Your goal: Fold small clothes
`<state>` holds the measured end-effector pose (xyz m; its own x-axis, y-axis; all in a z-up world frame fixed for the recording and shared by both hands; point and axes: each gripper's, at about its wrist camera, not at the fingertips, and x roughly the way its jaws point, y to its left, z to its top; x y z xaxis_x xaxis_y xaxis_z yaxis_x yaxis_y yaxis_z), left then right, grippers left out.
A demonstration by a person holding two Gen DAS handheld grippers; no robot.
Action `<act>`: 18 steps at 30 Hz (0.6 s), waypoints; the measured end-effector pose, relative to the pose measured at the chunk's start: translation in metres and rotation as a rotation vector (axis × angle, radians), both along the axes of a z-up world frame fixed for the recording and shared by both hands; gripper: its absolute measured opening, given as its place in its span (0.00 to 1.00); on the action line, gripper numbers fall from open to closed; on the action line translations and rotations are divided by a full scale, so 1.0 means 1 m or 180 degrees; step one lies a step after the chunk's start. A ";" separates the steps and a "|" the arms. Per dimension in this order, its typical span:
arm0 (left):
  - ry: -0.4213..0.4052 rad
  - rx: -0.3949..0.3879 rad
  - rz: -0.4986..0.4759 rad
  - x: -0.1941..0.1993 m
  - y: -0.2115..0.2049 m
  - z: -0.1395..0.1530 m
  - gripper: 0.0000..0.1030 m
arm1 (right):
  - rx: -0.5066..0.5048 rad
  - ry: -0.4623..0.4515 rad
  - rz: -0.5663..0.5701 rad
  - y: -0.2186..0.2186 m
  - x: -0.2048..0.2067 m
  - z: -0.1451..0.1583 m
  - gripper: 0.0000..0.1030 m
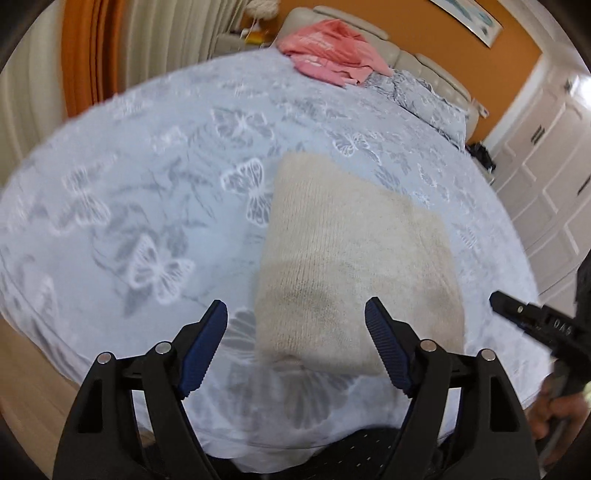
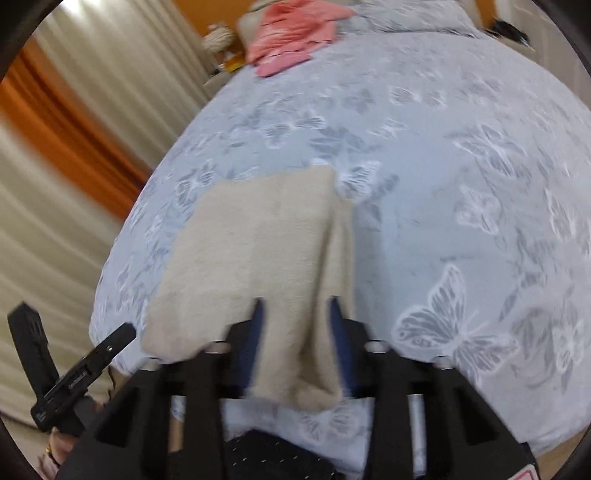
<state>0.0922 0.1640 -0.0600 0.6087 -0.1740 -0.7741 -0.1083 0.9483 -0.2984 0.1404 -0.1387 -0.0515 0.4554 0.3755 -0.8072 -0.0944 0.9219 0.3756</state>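
A folded beige knit garment (image 1: 354, 266) lies on the bed with the butterfly-print cover (image 1: 147, 184). My left gripper (image 1: 297, 325) is open above the garment's near end, one finger on each side, not touching it. In the right wrist view the same garment (image 2: 258, 251) lies in front of my right gripper (image 2: 295, 310); its jaws stand partly apart with the garment's near right fold between them, and the view is too blurred to tell whether they pinch it. The right gripper also shows at the right edge of the left wrist view (image 1: 535, 321).
A heap of pink clothes (image 1: 328, 51) lies at the head of the bed, also in the right wrist view (image 2: 291, 33). Pillows (image 1: 424, 96) lie beside it. Cream and orange curtains (image 1: 92, 55) hang on the left, white cupboards (image 1: 546, 177) stand on the right.
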 end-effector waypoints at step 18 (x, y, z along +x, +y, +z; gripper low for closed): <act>0.0217 0.0336 0.0112 -0.007 -0.009 -0.009 0.76 | -0.0176 -0.0059 0.0049 0.015 0.007 -0.003 0.54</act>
<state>0.0854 0.1551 -0.0687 0.5583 -0.0687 -0.8268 -0.1588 0.9693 -0.1878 0.1477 -0.1235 -0.0542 0.4651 0.3377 -0.8183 -0.1153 0.9396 0.3223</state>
